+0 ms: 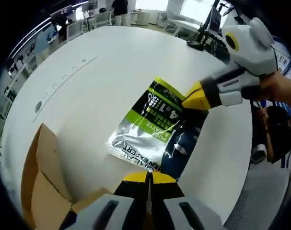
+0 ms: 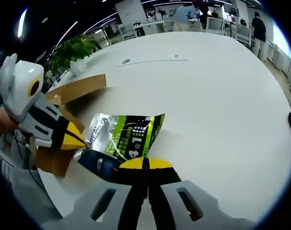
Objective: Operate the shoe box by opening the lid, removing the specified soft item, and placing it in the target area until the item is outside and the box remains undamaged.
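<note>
My right gripper (image 2: 146, 165) jaws pinch the pouch (image 2: 123, 143) onto the worktop (image 2: 217, 105), clear of the cardboard box (image 2: 75, 88), while my left gripper (image 1: 148, 178) jaws sit closed and empty.

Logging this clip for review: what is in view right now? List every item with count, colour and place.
pouch: 1, green, silver and dark blue, flat on the table beside the box
box: 1, brown cardboard, flaps open, at the table edge
table: 1, white, under everything
plant: 1, green, beyond the box
left gripper: 1, yellow-tipped, jaws together, near the pouch
right gripper: 1, yellow-tipped, jaws together at the pouch edge
hand: 1, holding the right gripper
</note>
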`<state>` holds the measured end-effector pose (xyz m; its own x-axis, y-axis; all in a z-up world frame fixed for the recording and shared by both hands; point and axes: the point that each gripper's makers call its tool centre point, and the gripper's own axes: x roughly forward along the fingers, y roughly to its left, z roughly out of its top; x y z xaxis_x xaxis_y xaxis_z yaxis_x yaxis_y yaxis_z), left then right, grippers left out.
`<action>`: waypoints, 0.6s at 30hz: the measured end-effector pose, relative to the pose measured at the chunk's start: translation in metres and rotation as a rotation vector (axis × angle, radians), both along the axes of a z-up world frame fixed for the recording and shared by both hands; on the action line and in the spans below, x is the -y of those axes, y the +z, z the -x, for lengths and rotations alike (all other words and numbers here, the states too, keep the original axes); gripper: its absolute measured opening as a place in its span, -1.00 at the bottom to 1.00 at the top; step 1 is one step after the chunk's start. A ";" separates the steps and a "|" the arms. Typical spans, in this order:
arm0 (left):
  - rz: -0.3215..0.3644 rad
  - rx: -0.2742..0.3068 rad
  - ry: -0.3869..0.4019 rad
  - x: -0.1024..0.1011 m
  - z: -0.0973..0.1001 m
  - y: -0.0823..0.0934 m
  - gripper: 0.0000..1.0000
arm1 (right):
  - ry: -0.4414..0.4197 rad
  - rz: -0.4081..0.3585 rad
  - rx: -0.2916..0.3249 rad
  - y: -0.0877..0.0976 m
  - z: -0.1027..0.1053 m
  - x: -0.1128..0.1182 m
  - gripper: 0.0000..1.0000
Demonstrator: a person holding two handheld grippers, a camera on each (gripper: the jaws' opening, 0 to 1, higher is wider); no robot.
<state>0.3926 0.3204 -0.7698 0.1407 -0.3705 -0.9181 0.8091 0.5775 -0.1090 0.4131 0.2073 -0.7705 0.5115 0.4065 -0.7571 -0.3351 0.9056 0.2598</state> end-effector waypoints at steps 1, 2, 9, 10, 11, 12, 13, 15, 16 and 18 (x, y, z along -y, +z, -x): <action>-0.008 0.003 -0.010 0.000 0.000 -0.001 -1.00 | -0.003 0.003 -0.001 -0.002 -0.001 0.001 -1.00; -0.021 0.008 -0.024 0.000 0.000 -0.003 -1.00 | -0.004 0.005 -0.004 -0.004 -0.001 0.001 -1.00; -0.058 0.034 -0.065 -0.002 0.001 -0.006 -1.00 | -0.017 0.019 -0.014 -0.014 0.001 0.006 -1.00; -0.057 0.032 -0.061 -0.003 0.001 -0.006 -1.00 | -0.031 0.010 -0.021 -0.014 0.001 0.006 -1.00; -0.057 0.034 -0.058 -0.003 0.000 -0.006 -1.00 | -0.043 0.001 -0.029 -0.015 0.001 0.006 -1.00; -0.059 0.035 -0.056 -0.004 -0.001 -0.006 -1.00 | -0.042 0.001 -0.028 -0.014 0.001 0.005 -1.00; -0.060 0.039 -0.054 -0.005 -0.002 -0.006 -1.00 | -0.043 0.000 -0.028 -0.014 0.001 0.005 -1.00; -0.059 0.044 -0.050 -0.005 -0.003 -0.005 -1.00 | -0.049 0.003 -0.026 -0.015 0.001 0.005 -1.00; -0.059 0.049 -0.051 -0.005 -0.003 -0.003 -1.00 | -0.058 -0.001 -0.027 -0.015 0.000 0.004 -1.00; -0.060 0.059 -0.063 -0.006 -0.002 -0.002 -0.99 | -0.071 -0.001 -0.026 -0.015 -0.001 0.005 -1.00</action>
